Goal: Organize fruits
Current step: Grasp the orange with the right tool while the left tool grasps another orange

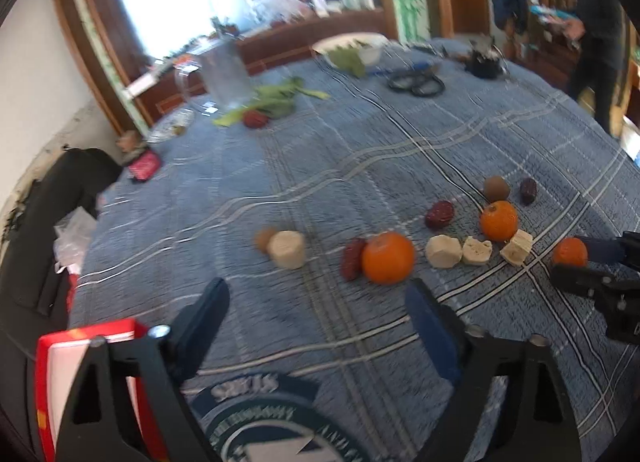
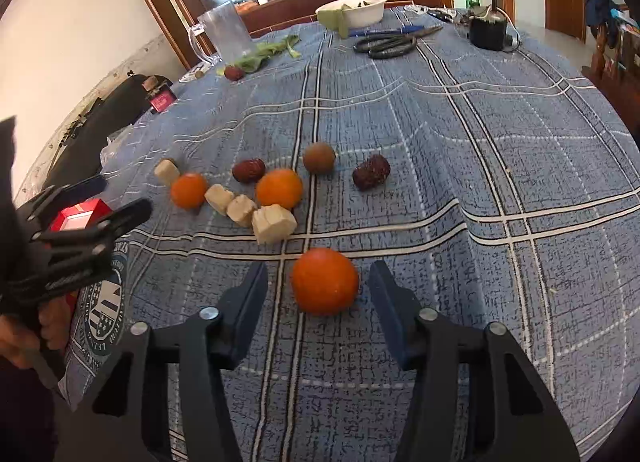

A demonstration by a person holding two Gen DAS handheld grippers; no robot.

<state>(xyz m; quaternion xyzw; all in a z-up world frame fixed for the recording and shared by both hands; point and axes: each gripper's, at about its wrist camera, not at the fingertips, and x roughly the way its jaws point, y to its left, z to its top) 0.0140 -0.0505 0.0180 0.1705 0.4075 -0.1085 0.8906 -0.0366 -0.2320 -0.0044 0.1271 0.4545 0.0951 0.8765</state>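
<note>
Nearest item, right wrist view: right gripper (image 2: 318,290), fingers spread wide, not touching the orange (image 2: 324,281) that sits between them on the blue plaid tablecloth (image 2: 500,165). Judged purpose: lined up to close on this fruit, which lies apart from the rest, near edge of the group.

Fruit group, left to right in the right wrist view:
- pale chunk (image 2: 167,171), far left;
- second orange (image 2: 189,190), beside it;
- three pale chunks (image 2: 252,211) in a touching row;
- red date (image 2: 249,170) behind them;
- third orange (image 2: 279,188), touching the row;
- brown round fruit (image 2: 319,157), further off;
- second red date (image 2: 371,171), rightmost, alone.
All loose and unsorted; sorting judged barely begun.

Left gripper (image 1: 316,302), left wrist view: fingers spread, holding nothing, hovering near the second orange (image 1: 388,258), left end of the group.

Views compared: left wrist view alone shows a further date (image 1: 353,264) tucked against that orange, and a small brown fruit (image 1: 265,238) behind the far-left pale chunk; image blurred. Right wrist view alone shows the empty gap either side of the targeted orange, and the left gripper seen from outside with a red box (image 2: 82,215) beyond it.

Far edge, unrelated: clear jug (image 2: 224,35), white bowl (image 2: 356,9), scissors (image 2: 386,45).
</note>
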